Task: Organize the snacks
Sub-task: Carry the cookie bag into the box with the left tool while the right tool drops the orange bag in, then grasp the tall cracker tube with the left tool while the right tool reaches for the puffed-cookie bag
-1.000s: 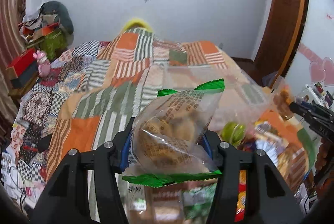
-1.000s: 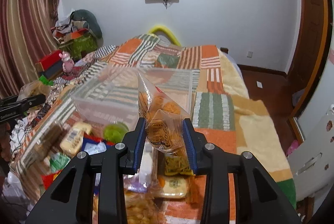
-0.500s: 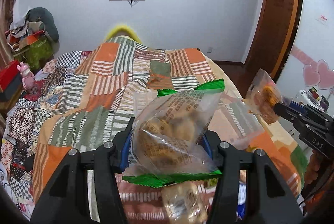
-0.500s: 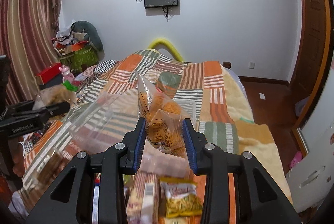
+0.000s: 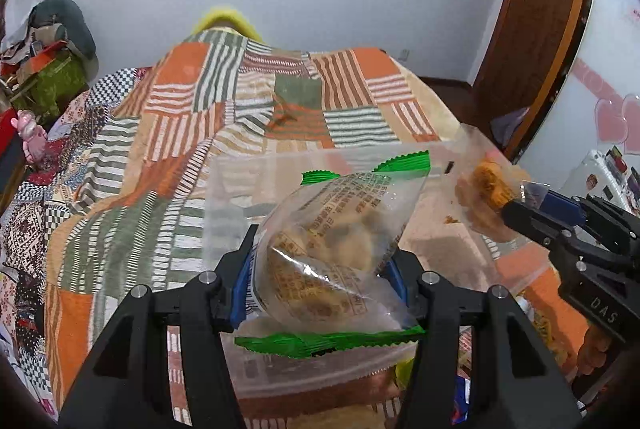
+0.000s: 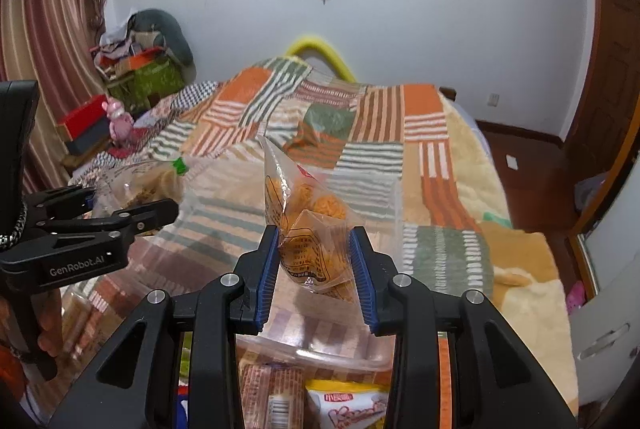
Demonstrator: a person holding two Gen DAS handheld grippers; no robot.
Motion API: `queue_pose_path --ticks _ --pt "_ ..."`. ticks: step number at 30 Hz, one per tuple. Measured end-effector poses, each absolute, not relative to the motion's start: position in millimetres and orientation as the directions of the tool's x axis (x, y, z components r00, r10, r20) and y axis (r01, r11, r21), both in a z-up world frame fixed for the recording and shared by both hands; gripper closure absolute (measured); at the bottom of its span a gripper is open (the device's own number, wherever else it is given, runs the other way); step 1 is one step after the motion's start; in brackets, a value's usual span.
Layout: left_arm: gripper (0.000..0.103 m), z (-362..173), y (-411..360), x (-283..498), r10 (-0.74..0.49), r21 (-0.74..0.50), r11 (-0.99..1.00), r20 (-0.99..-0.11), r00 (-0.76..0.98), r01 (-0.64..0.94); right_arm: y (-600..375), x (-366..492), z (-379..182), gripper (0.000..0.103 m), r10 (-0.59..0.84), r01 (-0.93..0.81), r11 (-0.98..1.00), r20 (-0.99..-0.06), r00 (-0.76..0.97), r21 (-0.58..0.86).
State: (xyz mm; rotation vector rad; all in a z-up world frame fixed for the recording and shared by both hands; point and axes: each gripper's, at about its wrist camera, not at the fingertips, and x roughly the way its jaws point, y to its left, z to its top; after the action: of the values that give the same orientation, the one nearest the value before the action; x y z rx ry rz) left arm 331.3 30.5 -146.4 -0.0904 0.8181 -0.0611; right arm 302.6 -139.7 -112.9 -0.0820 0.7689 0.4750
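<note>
My left gripper [image 5: 322, 269] is shut on a clear snack bag with green crimped ends [image 5: 332, 249] holding pale brown pieces. My right gripper [image 6: 316, 261] is shut on a clear bag of orange snacks [image 6: 308, 229]. Both bags hang over an empty clear plastic bin [image 5: 228, 189] on the patchwork bed; the bin also shows in the right wrist view [image 6: 396, 205]. In the left wrist view the right gripper [image 5: 504, 209] and its orange bag [image 5: 484, 185] are at the right. In the right wrist view the left gripper [image 6: 168, 207] is at the left.
Loose snack packs lie on the bed in front of the bin, below my right gripper [image 6: 348, 405]. The striped patchwork quilt [image 6: 360, 117] stretches beyond the bin. Boxes and clutter [image 6: 140, 77] stand left of the bed. A wooden door [image 5: 532, 29] is at the right.
Both grippers have moved forward with their bags, from above the snack pile to over the clear bin. The bin now sits under both bags. Both stay shut.
</note>
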Motion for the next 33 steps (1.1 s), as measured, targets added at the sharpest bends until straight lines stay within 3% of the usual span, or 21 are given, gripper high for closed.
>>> queue_pose_path --ticks 10,15,26,33 --pt "0.047 -164 28 340 -0.083 -0.086 0.996 -0.77 0.633 0.026 -140 305 -117 0.065 0.368 -0.446 0.89 -0.722 0.586 0.092" --pt "0.039 -149 28 327 -0.093 -0.09 0.995 -0.742 0.664 0.039 -143 301 -106 0.06 0.373 -0.446 0.89 -0.716 0.59 0.096" --pt "0.033 -100 37 265 -0.062 -0.039 0.998 -0.666 0.744 0.047 -165 266 -73 0.055 0.376 -0.432 0.897 -0.677 0.633 0.094" --pt "0.03 -96 59 217 -0.028 -0.021 1.0 -0.663 0.748 0.019 -183 231 -68 0.052 0.354 -0.399 0.912 -0.681 0.641 0.099"
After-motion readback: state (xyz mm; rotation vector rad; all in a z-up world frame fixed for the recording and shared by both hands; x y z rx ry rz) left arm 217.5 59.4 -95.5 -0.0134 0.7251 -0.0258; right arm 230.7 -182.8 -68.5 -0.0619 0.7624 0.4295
